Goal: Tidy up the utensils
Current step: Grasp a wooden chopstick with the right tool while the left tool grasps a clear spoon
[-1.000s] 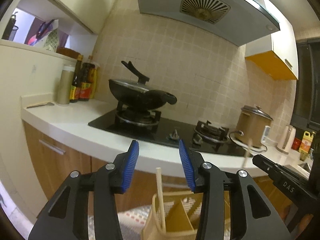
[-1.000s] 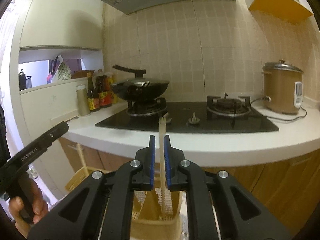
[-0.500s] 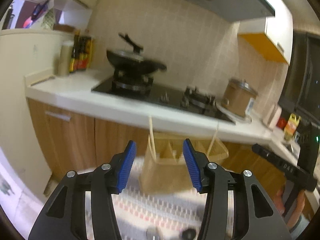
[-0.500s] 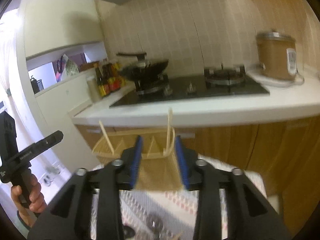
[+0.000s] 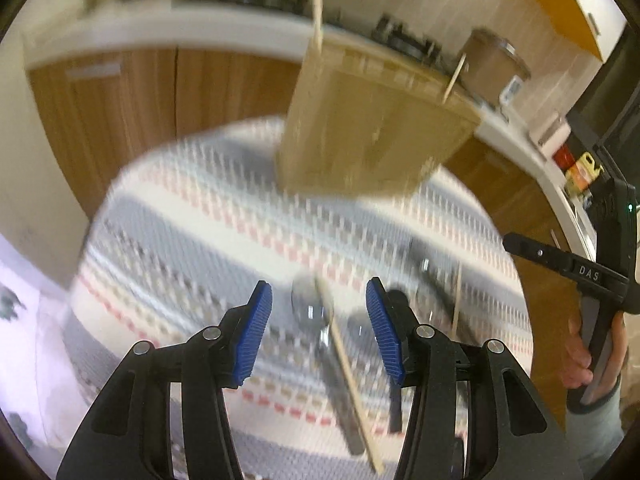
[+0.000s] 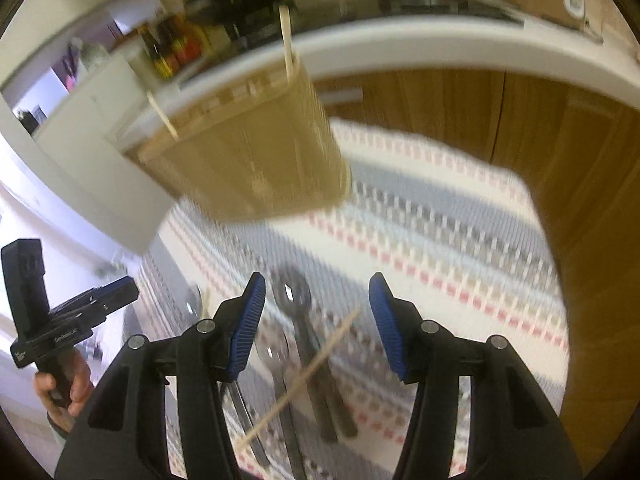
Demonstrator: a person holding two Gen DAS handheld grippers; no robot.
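Both views were blurred by motion. L gripper (image 5: 318,326) was open, blue fingers (image 5: 256,332) wide apart, nothing between them, hovering over the near part of the desk (image 5: 192,216), which carried a striped woven cloth. R gripper (image 6: 316,322) was open too, fingers (image 6: 382,324) spread and empty, over the same cloth (image 6: 440,240).

Holder (image 5: 372,128), a tan box w/ compartments, stood on the far side of the desk. Two chopsticks stuck up out of it: one (image 5: 318,20) at its far left corner, roughly upright; one (image 5: 454,78) at the right, tilted. In the R view the holder (image 6: 248,152) sat far left, w/ one stick (image 6: 286,48) upright at its right corner and another (image 6: 162,114) leaning at its left.

Loose utensils lay on the cloth near the grippers. L view: a metal spoon (image 5: 308,304) just beyond the gap between the fingers, bowl far, handle running near; a chopstick (image 5: 352,384) lay across it diagonally toward near right. A 2nd loose stick (image 5: 456,300) lay right of the R finger; other dark utensils beside it were too blurred to tell. R view: a dark spoon (image 6: 292,296) in the gap, a silver spoon (image 6: 274,356) just left of it, a chopstick (image 6: 308,372) crossing both at an angle.

Each view caught the other gripper at its edge: R one (image 5: 568,268) at right, L one (image 6: 76,316) at left.

Behind the desk: wood cabinets (image 5: 140,104) under a white counter (image 6: 440,40) w/ a stove.
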